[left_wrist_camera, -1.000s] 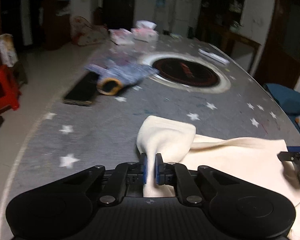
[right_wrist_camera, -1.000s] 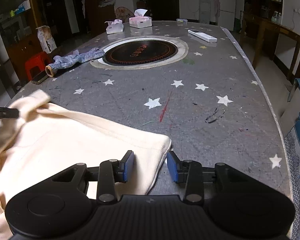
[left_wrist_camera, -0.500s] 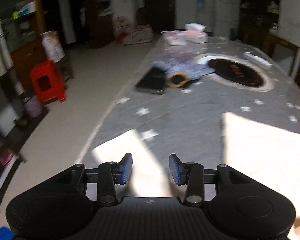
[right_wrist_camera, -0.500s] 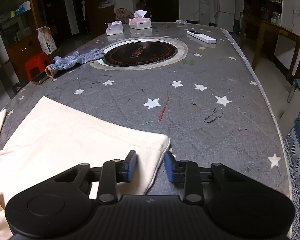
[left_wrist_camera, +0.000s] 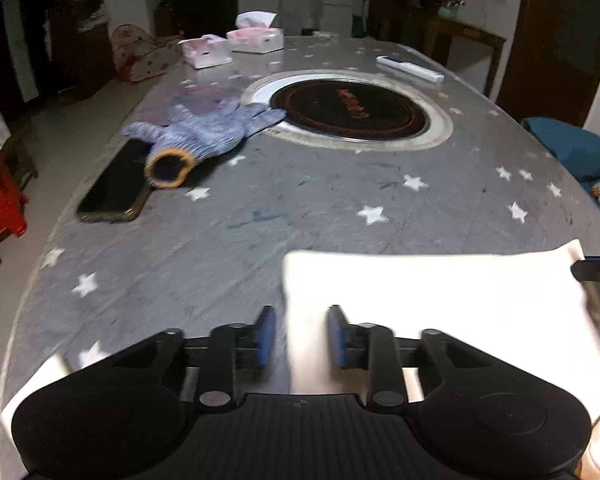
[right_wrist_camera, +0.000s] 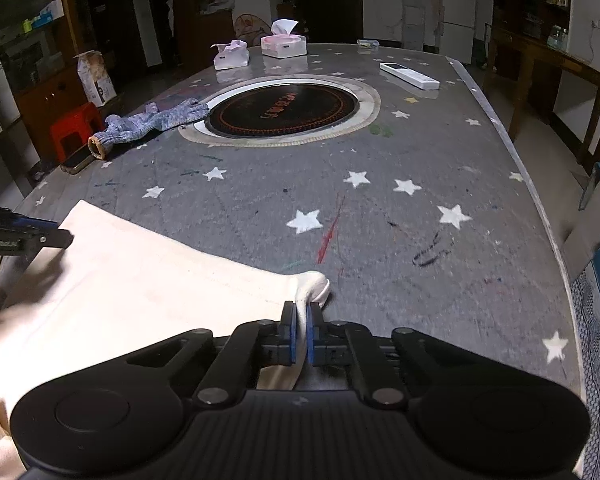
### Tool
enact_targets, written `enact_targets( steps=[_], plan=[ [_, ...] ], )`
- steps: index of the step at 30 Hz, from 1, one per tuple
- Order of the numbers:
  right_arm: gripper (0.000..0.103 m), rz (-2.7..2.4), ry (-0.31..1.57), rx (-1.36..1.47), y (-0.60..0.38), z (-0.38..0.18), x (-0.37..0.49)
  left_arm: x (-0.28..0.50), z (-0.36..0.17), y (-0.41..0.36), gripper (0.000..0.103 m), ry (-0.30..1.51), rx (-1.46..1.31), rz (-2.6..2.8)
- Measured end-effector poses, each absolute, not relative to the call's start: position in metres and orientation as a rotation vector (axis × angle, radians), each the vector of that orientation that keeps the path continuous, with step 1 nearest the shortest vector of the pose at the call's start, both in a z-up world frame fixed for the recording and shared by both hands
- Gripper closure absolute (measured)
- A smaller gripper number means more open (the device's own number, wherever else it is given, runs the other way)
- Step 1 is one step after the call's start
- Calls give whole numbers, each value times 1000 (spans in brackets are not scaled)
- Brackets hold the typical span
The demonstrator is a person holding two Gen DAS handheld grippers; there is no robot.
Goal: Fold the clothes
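A cream garment lies flat at the near edge of the grey star-patterned table; it also shows in the left wrist view. My right gripper is shut on the garment's near right corner, which bunches up between the blue pads. My left gripper is open, its jaws either side of the garment's left edge, not pinching it. The left gripper's fingertip shows at the garment's far left corner in the right wrist view.
A blue knitted glove and a black phone lie at the left. A round inset hotplate sits mid-table. Two tissue boxes and a white remote are at the far end. A red stool stands beside the table.
My left gripper let go of the garment corner, opened, swung out left and came back to the garment's left edge. My right gripper closed on the right corner. The garment now lies flat.
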State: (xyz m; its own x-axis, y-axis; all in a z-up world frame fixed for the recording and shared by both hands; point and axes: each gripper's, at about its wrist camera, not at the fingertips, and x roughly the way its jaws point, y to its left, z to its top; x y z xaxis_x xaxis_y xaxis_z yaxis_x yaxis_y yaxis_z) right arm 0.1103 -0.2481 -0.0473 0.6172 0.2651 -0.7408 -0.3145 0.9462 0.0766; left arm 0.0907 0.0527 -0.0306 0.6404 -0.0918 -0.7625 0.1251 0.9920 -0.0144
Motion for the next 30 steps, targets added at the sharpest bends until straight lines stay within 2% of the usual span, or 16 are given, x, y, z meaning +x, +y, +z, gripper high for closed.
enact_targets(
  steps=[11,19,20,22,24,26,28,29,30],
  plan=[
    [100,302,773,-106,-235,-34,168,166,-24,48,94,815,147,-114],
    [98,303,777,-142,-228,-36,208,188,-21,51,88,813,117,-152],
    [97,311,779,-146,-228,-35,207,184,-19,52,87,811,116,-165],
    [93,330,784,-154,-228,-34,204,169,-14,54,69,811,108,-213],
    [91,391,785,-149,-226,-28,192,147,-8,55,59,804,100,-270],
    [91,462,792,-137,-223,-22,180,124,-4,53,56,791,108,-334],
    [83,569,795,-134,-218,-15,162,99,0,52,52,776,96,-411],
    [72,618,795,-132,-216,-12,154,88,2,52,51,770,86,-446],
    [67,662,793,-126,-213,-10,147,76,3,52,49,763,77,-481]
  ],
)
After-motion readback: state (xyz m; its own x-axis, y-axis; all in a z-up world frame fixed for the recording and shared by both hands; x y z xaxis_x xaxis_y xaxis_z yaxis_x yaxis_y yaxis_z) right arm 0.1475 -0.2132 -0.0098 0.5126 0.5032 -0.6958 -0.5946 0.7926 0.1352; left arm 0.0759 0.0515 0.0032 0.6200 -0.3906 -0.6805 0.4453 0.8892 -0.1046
